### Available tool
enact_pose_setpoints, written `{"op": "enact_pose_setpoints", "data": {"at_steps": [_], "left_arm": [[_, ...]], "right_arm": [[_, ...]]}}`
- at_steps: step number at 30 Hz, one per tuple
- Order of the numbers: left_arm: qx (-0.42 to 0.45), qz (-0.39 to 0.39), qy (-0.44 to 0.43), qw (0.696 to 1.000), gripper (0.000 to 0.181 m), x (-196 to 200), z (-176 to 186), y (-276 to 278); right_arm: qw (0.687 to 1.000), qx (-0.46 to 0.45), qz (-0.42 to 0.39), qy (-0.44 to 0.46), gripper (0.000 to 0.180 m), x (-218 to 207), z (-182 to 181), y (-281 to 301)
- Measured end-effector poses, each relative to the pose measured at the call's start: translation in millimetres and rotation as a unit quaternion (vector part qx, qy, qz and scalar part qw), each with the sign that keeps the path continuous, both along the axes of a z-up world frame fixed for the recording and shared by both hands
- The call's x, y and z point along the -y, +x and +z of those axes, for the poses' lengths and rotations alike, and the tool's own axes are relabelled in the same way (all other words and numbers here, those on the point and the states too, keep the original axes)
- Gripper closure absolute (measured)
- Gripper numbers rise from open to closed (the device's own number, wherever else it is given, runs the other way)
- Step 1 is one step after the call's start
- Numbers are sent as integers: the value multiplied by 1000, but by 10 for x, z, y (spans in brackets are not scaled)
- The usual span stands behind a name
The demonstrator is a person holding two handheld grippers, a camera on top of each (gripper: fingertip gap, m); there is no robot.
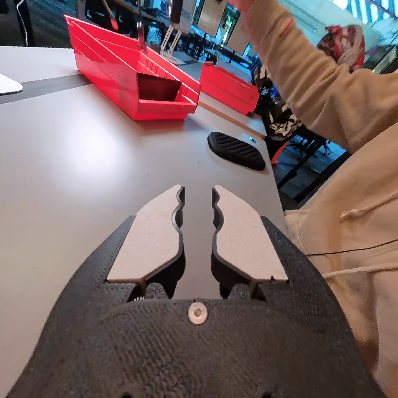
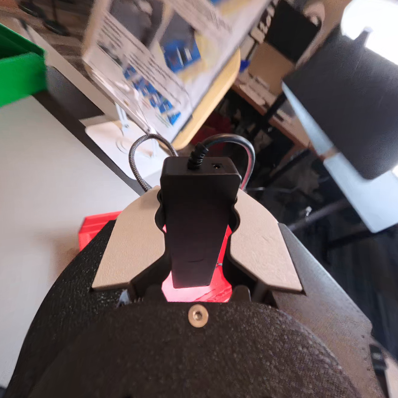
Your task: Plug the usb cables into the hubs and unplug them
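In the right wrist view, my right gripper (image 2: 198, 193) is shut on a black usb hub (image 2: 196, 215) and holds it lengthwise, lifted above a red bin (image 2: 97, 224). The hub's own black cable (image 2: 228, 140) leaves its far end, next to a small round socket. A grey braided cable (image 2: 137, 150) loops up from behind the hub; its plug is hidden. In the left wrist view, my left gripper (image 1: 198, 191) is open and empty, low over the grey table (image 1: 86, 172). A cable with a metal plug (image 1: 141, 32) hangs blurred above a long red bin (image 1: 120, 71).
A second red bin (image 1: 228, 90) and a black ribbed oval pad (image 1: 235, 150) lie near the table's right edge. A person's beige sleeve (image 1: 323, 97) is raised at the right. A green bin (image 2: 19, 75) and a white lamp base (image 2: 112, 137) stand beyond the table (image 2: 43, 172).
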State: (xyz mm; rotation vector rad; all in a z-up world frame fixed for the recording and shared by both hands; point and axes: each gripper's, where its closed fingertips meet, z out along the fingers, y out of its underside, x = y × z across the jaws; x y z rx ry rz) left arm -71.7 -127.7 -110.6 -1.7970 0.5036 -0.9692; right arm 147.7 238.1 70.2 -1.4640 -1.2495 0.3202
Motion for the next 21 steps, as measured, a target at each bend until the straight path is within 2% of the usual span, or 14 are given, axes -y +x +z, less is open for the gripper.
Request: {"op": "enact_pose_setpoints", "data": {"at_steps": [5, 10, 16, 21], "left_arm": [[5, 29, 15, 999, 160, -83, -12, -101], [-4, 48, 8, 999, 160, -110, -129, -180], [-21, 56, 1, 998, 160, -139, -234, -210], [-56, 82, 14, 995, 160, -163, -252, -291]], "right_arm": [[988, -38, -58, -135, 121, -534, -1001, 81], [957, -44, -90, -274, 121, -770, -1667, 108], [944, -59, -153, -287, 105, -1052, -1524, 373], [960, -91, -163, -210, 107, -909, -1114, 531]]}}
